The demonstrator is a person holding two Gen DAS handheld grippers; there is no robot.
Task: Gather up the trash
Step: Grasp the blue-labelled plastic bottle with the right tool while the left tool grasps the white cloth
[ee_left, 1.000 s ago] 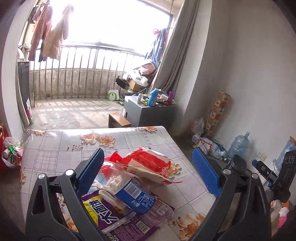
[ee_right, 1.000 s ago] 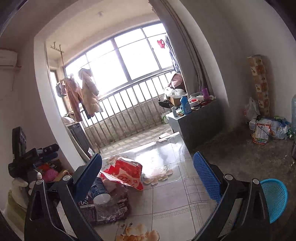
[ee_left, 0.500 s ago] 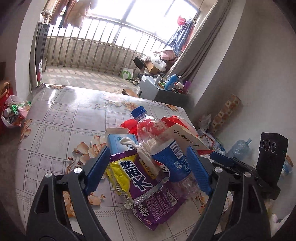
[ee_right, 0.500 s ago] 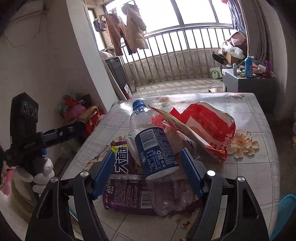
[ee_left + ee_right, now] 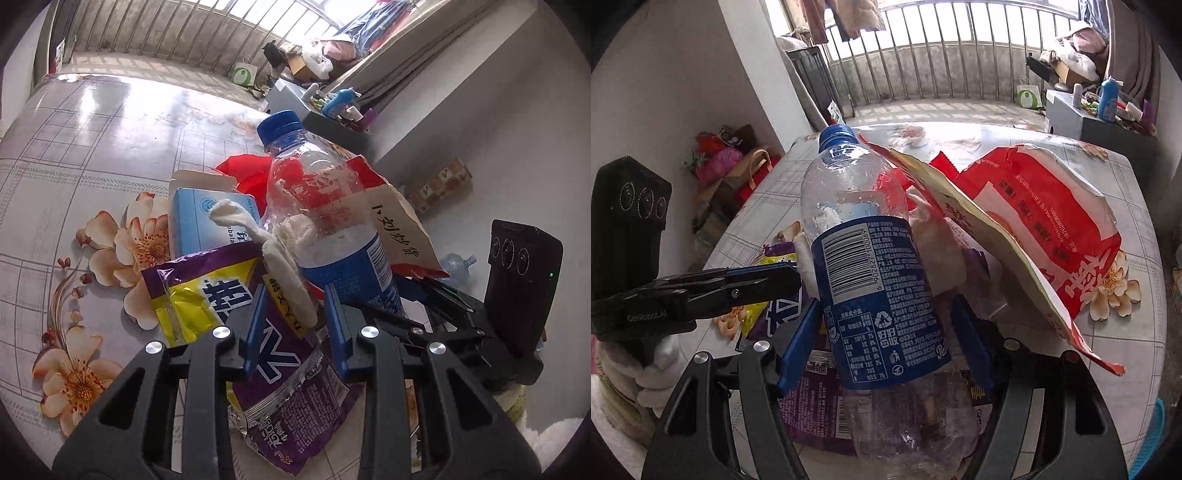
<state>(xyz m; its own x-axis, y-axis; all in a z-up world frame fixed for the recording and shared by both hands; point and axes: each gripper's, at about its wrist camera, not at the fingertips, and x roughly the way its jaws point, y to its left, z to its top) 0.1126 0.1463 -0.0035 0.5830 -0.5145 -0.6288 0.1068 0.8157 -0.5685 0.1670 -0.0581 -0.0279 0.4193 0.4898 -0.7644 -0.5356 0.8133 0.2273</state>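
The bench point(image 5: 74, 155) wears a glossy floral cloth, and a heap of trash lies near its edge closest to the cameras. Largest in the heap is the red snack bag point(image 5: 1045, 221), tilted against the clear plastic bottle point(image 5: 871, 280), which has a blue cap and blue label. The right hand-held gripper point(image 5: 886, 350) has its 2 blue pads pressed against the bottle's sides. Under the bottle lies the purple wrapper point(image 5: 291, 384), pinched between the narrowed pads of the left hand-held gripper point(image 5: 295, 328). A blue carton point(image 5: 207, 221) and a white tissue twist point(image 5: 284, 269) lie alongside.
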